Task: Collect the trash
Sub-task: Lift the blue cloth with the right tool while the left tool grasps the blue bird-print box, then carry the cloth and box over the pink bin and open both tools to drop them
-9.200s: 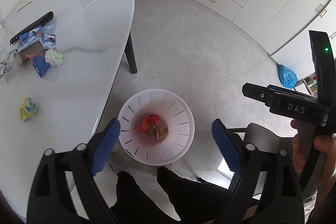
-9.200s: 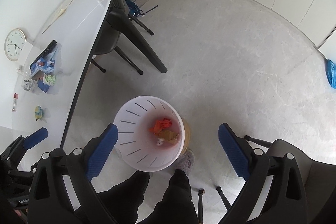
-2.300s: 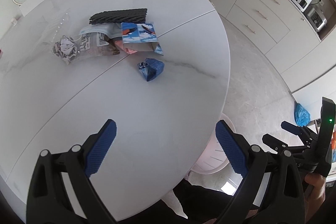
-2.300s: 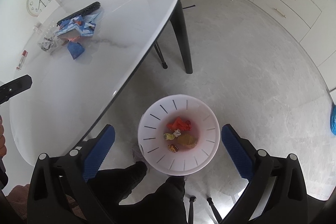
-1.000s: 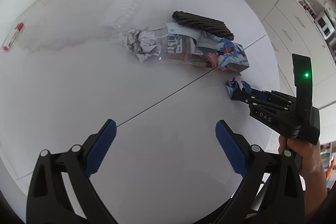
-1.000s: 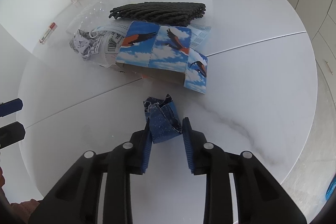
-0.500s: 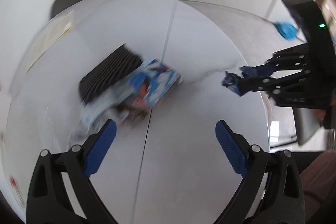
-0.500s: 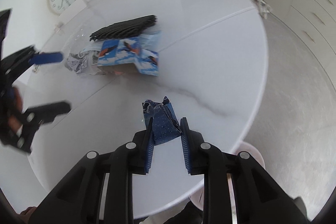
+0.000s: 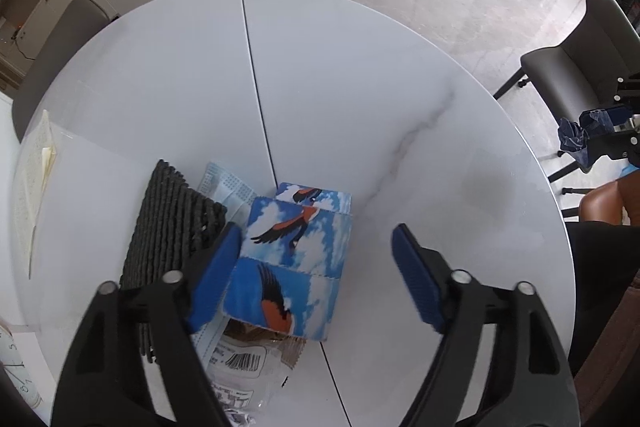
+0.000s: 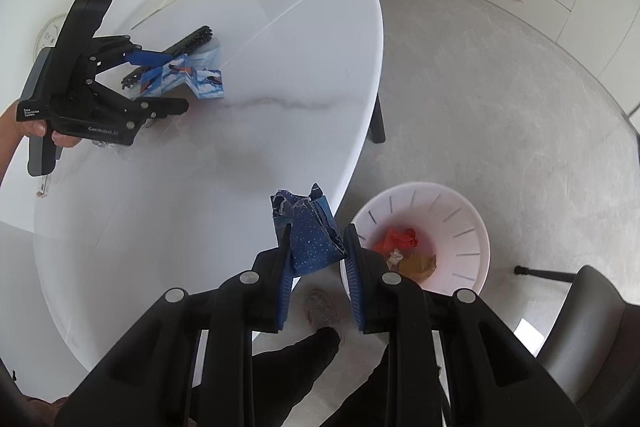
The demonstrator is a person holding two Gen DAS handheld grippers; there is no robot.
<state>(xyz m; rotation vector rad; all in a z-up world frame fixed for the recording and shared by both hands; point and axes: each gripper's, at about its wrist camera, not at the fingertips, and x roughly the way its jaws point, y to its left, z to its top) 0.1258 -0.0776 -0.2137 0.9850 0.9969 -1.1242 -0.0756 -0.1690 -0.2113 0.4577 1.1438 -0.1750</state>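
Note:
My right gripper (image 10: 316, 259) is shut on a crumpled dark blue wrapper (image 10: 310, 235) and holds it in the air at the table's edge, just left of the white bin (image 10: 472, 227) on the floor. The bin holds red and brown scraps. The wrapper also shows at the right edge of the left wrist view (image 9: 576, 143). My left gripper (image 9: 316, 267) is open over the blue bird-print carton (image 9: 292, 259) on the white table (image 9: 360, 107); its left finger is beside the carton. The left gripper shows in the right wrist view (image 10: 160, 83).
A black ribbed mat (image 9: 168, 227), a face mask (image 9: 228, 183) and a clear plastic bag with labels (image 9: 240, 363) lie by the carton. Papers (image 9: 32, 187) lie at the table's left edge. A grey chair (image 9: 580, 67) stands to the right. My legs are below the bin.
My right gripper has lifted the blue wrapper off the table and carried it to the table's edge near the bin. My left gripper has swung over to the bird-print carton.

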